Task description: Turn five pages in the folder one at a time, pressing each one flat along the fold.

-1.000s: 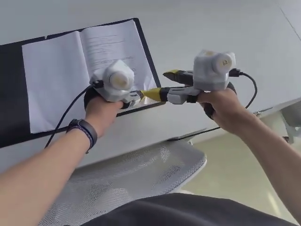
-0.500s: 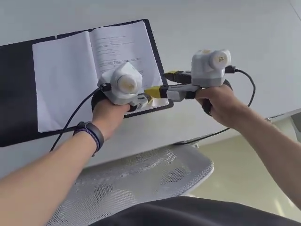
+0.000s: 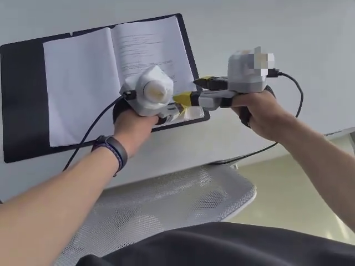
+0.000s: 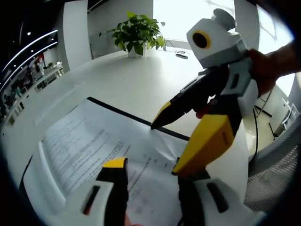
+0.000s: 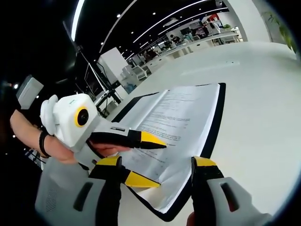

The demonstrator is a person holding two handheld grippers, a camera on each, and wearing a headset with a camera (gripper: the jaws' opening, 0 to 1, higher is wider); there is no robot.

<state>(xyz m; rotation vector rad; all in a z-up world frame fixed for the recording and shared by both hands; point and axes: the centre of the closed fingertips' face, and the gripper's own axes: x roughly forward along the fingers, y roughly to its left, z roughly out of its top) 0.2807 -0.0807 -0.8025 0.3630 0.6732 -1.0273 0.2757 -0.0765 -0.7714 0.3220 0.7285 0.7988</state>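
While the folder (image 3: 22, 100) lies open close to the surface's (image 3: 288, 27) front edge, its right page (image 3: 150, 50) has a rumpled near corner. There the left gripper (image 4: 150, 168) and right gripper (image 5: 157, 161) meet, both with jaws wide, gripping nothing. Bare surface spreads right of the folder.

The folder (image 3: 23, 102) has a matt black cover; its pages (image 3: 77, 94) are plain white paper. The table (image 3: 288, 27) is smooth, faintly glossy white. The chair (image 3: 166, 205) is white mesh.
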